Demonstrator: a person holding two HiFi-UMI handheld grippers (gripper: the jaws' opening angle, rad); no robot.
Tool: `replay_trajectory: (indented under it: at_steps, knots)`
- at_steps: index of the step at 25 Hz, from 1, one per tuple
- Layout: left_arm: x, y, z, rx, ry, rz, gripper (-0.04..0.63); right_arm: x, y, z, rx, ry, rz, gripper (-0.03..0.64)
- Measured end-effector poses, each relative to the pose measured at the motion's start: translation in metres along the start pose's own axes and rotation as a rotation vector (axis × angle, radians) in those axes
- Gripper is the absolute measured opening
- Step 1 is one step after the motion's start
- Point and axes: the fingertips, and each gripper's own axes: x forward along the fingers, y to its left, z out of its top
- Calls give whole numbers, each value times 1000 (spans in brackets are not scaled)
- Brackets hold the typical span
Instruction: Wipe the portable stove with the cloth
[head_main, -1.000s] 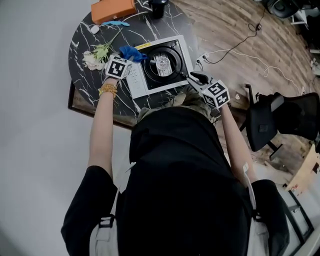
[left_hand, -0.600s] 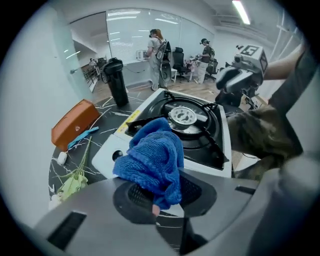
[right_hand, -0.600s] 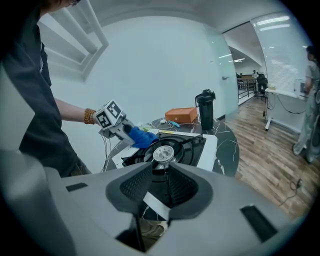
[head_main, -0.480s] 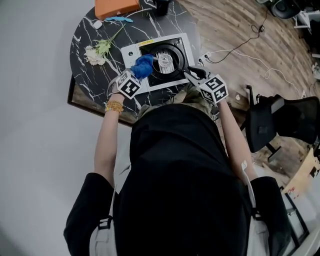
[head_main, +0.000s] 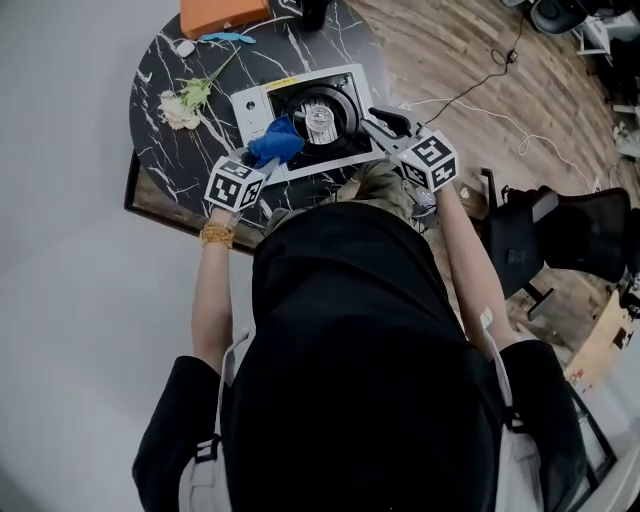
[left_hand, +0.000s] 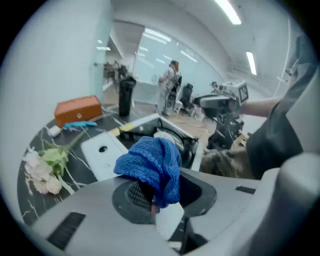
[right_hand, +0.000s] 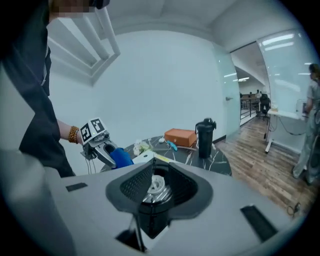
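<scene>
So container-wise there isn't much. An orange box (head_main: 222, 15) sits at the far edge of the round black marble table (head_main: 165, 150) with its lid shut, and a black bottle (right_hand: 204, 132) stands next to it with its cap on. You can't see what's inside either one. The only other hollow thing is the black burner well (head_main: 320, 115) of the portable stove (head_main: 248, 105), which has nothing in it but the metal burner head.

The stove is a white rectangle in the middle of the table. In the head view its long axis runs left to right, tipped up a bit toward the right. The plain white control panel is at the left end and the burner takes up the rest.

The blue cloth (head_main: 278, 142) is bunched into a lump that sticks out of the left gripper (head_main: 263, 160) toward the stove. It sits over the near-left rim of the burner ring, and I can't tell if it's actually touching the stove. The jaws have just been squeezing in a bit, and they're clamped on the cloth.

The right gripper (head_main: 385, 122) hangs over the stove's right edge with its jaws a little apart and nothing pinched. The burner shows through the gap.

A pale flower (head_main: 185, 100) lies on the table left of the stove, and a small blue thing (head_main: 228, 37) lies by the box.
</scene>
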Motion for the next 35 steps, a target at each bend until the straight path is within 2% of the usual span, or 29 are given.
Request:
replay_trajectory:
  at_steps: [3,5,8,11,14,16,20,27,35]
  knots:
    - [-37,23,72,3,-338,194,89,-2,-4,53,-92,-125,-65,78]
    - [-61,31,117,26,-524,309,91,3,2,85,-151,-203,-104,78]
    - [-87,31,170,56,-724,438,91,18,13,123,-194,-301,-188,78]
    - [-103,24,198,56,-846,536,91,30,19,145,-190,-361,-296,78]
    - [-108,12,203,44,-883,596,91,34,29,147,-185,-374,-361,76]
    - [-105,1,197,64,-879,618,91,33,32,140,-178,-360,-401,47]
    - [-88,-16,183,107,-847,617,91,30,28,118,-174,-298,-460,12]
    - [-85,-11,177,70,-832,619,91,37,40,113,-207,-279,-440,12]
    - [-82,-13,176,88,-822,612,91,39,39,109,-199,-271,-450,12]
